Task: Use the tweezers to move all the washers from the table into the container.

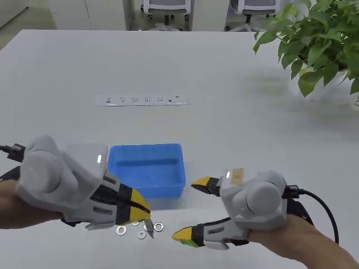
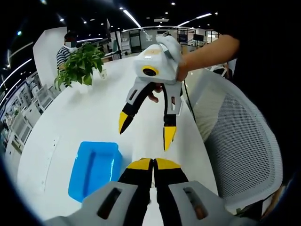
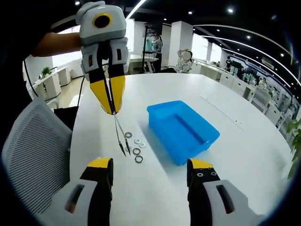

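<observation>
Left gripper point(image 3: 113, 109): jaws pressed on tweezers point(image 3: 120, 135), tips just beside washers point(image 3: 137, 151), apparently five, on table point(image 3: 155, 89). Blue container point(image 3: 194, 149) near. Right gripper point(image 1: 190, 208): jaws spread.

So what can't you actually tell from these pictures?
- Head view: the left hand-held gripper overhangs the washers, so their count is unsure there.
- Right gripper view: the tips of the tweezers are too small to tell whether they pinch a washer.
- Head view: the plant is cut off by the top and right edges.
- Head view: markings on the power strip are too small to read.
</observation>
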Demonstrator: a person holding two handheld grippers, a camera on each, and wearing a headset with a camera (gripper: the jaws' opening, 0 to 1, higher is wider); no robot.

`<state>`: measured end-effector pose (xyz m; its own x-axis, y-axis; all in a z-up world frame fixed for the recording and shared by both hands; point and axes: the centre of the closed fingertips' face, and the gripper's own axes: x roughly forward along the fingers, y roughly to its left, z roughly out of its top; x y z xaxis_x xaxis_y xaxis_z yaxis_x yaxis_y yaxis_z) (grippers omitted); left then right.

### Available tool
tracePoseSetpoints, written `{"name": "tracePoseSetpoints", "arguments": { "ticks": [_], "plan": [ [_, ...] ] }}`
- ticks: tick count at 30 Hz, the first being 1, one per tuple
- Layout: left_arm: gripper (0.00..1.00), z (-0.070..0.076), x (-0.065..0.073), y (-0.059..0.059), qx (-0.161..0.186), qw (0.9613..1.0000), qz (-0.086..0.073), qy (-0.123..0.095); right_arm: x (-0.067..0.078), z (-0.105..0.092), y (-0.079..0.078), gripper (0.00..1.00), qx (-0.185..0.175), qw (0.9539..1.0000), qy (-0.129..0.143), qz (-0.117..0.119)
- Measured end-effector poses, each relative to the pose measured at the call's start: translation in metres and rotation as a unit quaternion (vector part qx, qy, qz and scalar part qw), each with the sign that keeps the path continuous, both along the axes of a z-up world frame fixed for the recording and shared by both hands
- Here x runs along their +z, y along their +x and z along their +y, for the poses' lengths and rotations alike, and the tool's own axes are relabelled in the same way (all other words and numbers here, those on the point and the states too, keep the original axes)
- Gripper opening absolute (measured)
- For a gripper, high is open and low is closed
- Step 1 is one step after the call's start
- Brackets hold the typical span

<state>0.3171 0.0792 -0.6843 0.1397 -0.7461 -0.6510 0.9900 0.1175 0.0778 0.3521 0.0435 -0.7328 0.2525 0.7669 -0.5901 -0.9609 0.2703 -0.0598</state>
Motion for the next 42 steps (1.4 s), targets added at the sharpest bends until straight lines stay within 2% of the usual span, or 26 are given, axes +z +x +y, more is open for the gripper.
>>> {"name": "tracePoseSetpoints", "arguments": {
  "ticks": [14,22,36,42],
  "plan": [
    [0.05,-0.007,-0.003,0.008,-0.005,1.0000,-0.001,0.001,0.001,-0.004,0.002,0.85,-0.021,0.9995,0.022,0.008],
    [0.05,-0.010,-0.007,0.009,-0.010,0.9999,0.000,0.005,-0.002,-0.005,0.000,0.93,-0.025,0.9993,0.026,0.013],
    [0.05,-0.014,-0.008,0.012,-0.016,0.9999,0.002,0.006,-0.009,-0.006,-0.004,0.94,-0.023,0.9993,0.023,0.020],
    [0.05,-0.014,-0.008,0.012,-0.017,0.9998,0.004,0.006,-0.010,-0.001,-0.007,0.87,-0.004,0.9995,0.026,0.018]
  ]
}}
